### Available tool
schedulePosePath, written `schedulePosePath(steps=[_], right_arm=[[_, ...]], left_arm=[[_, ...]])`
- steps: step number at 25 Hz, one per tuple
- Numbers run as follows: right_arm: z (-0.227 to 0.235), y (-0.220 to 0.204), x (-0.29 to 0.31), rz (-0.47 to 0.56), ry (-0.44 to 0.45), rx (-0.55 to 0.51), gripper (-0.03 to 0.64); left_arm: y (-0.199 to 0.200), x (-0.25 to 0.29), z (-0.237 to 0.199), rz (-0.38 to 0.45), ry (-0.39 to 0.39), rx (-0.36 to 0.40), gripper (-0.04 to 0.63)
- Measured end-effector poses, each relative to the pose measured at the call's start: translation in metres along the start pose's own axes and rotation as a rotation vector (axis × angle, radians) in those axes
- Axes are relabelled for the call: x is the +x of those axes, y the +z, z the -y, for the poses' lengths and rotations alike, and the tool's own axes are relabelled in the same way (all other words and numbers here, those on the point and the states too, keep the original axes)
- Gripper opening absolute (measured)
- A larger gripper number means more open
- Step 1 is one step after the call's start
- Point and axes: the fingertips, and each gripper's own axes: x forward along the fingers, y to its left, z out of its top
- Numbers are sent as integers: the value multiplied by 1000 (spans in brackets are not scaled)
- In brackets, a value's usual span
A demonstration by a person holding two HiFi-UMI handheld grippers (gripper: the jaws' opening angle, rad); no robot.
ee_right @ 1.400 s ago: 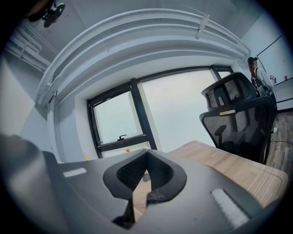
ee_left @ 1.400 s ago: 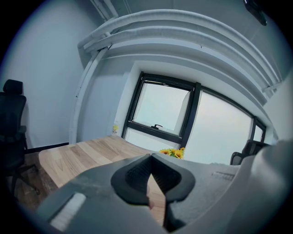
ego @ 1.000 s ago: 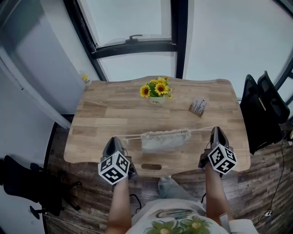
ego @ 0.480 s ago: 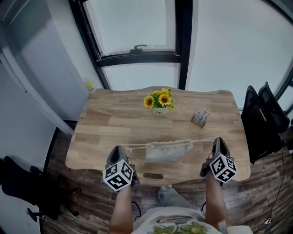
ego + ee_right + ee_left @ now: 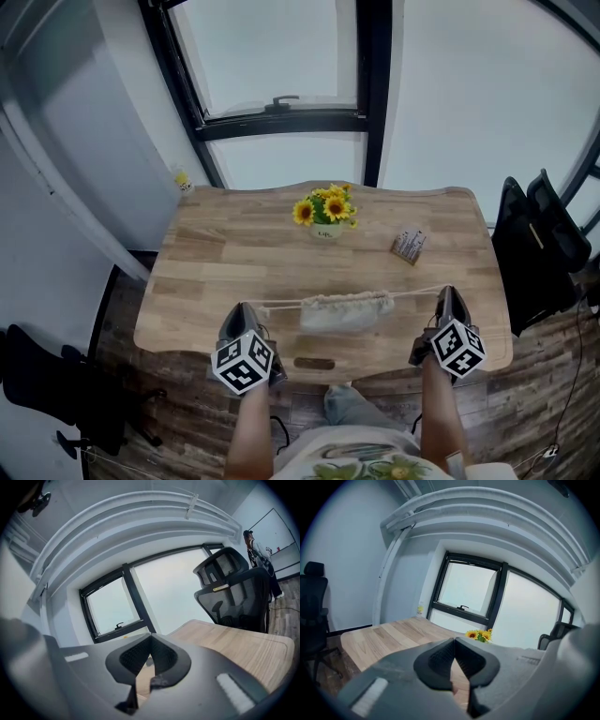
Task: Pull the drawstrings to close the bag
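1. Looking down from the head view: a small pale-grey fabric drawstring bag (image 5: 344, 314) lies on the light wooden desk (image 5: 234, 253). It sits near the front edge, between the two claws, with its top edge bunched into gathers.
2. Left claw (image 5: 247, 310) next. The thin pale left drawstring (image 5: 279, 304) runs straight from the bag's gathered mouth into its tip. In the left gripper view the left claw (image 5: 455, 641) has its jaws pressed together, clamped on that cord.
3. Over to the right claw (image 5: 447, 293), and it's the same story. The thin pale right drawstring (image 5: 415, 292) stretches taut from the bag to its tip. In the right gripper view the right claw (image 5: 150, 637) shows jaws meeting, closed on the cord.
4. Both cords are tight, drawn to opposite sides in roughly one line.
5. Well behind the bag, a small pot of yellow sunflowers (image 5: 325, 208) stands by the far edge. A small striped box (image 5: 409, 246) lies to its right.
6. A black mesh office chair (image 5: 539, 239) stands off the desk's right side.
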Motion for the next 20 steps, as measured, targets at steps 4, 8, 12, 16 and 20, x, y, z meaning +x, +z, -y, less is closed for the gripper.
schedulePosePath(steps=[4,8,12,16,20], right_arm=[[1,3,-1,7,-10,4,2],[4,5,-1,17,-10,13,2],[4,6,-2,21,-14,14,2],[8,8,-2,29,-23,29,2],[10,7,-2,32,-31,29,2]], left_arm=[[0,1,-2,-6,-1,-6,8],[1,0,-2,-1,1,-4,9],[3,0,-4,0,1,-8,9],[3,-1,-4,4,3,-6,11],[4,-1,-6,8,8,1,11]])
